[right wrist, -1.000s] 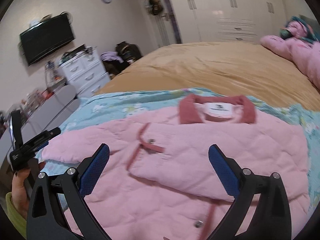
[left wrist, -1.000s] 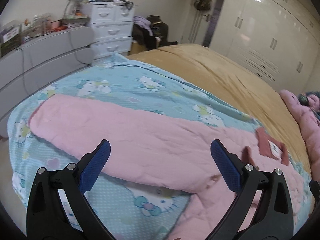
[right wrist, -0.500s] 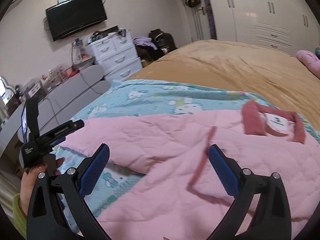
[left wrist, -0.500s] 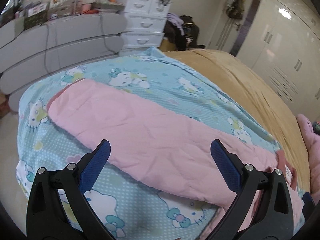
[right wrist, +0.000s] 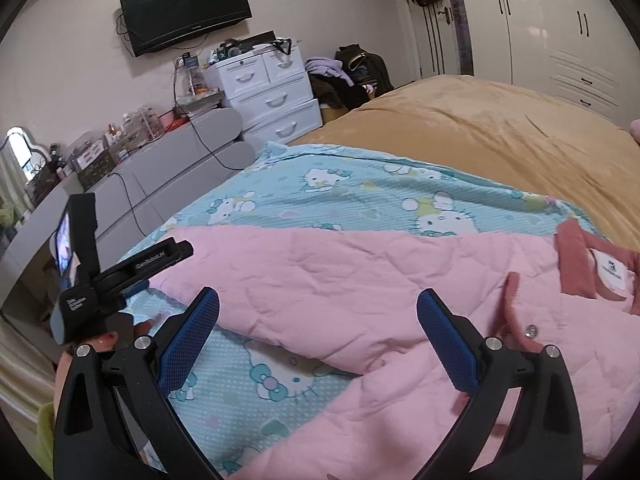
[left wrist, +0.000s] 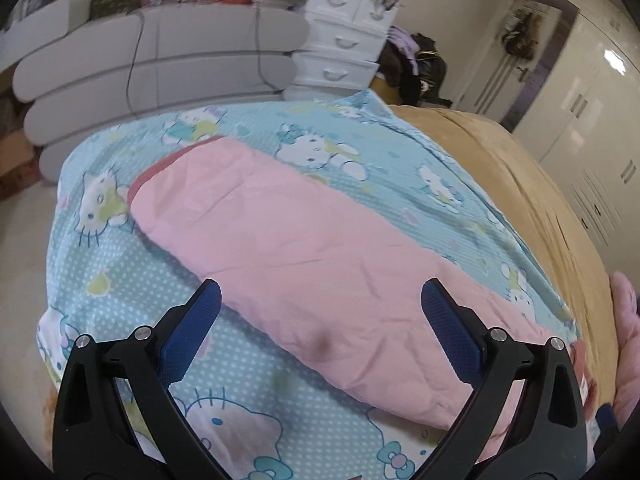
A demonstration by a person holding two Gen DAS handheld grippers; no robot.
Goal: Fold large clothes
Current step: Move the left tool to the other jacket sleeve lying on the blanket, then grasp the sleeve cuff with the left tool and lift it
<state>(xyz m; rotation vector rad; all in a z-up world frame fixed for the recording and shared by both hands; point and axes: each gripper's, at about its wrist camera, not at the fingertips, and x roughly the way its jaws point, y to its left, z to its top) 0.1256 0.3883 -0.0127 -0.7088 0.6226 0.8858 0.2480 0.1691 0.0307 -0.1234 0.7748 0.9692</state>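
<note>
Now both tongs, left [left wrist: 320, 308] and right [right wrist: 318, 312], gape wide, empty, above outstretched sleeve of pink quilted jacket [right wrist: 360, 280], ready to fold inward.

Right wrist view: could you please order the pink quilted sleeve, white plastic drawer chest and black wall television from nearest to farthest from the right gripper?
1. Pink quilted sleeve, just beyond the open right gripper.
2. White plastic drawer chest, past the bed's far-left corner.
3. Black wall television, upper left.
</note>
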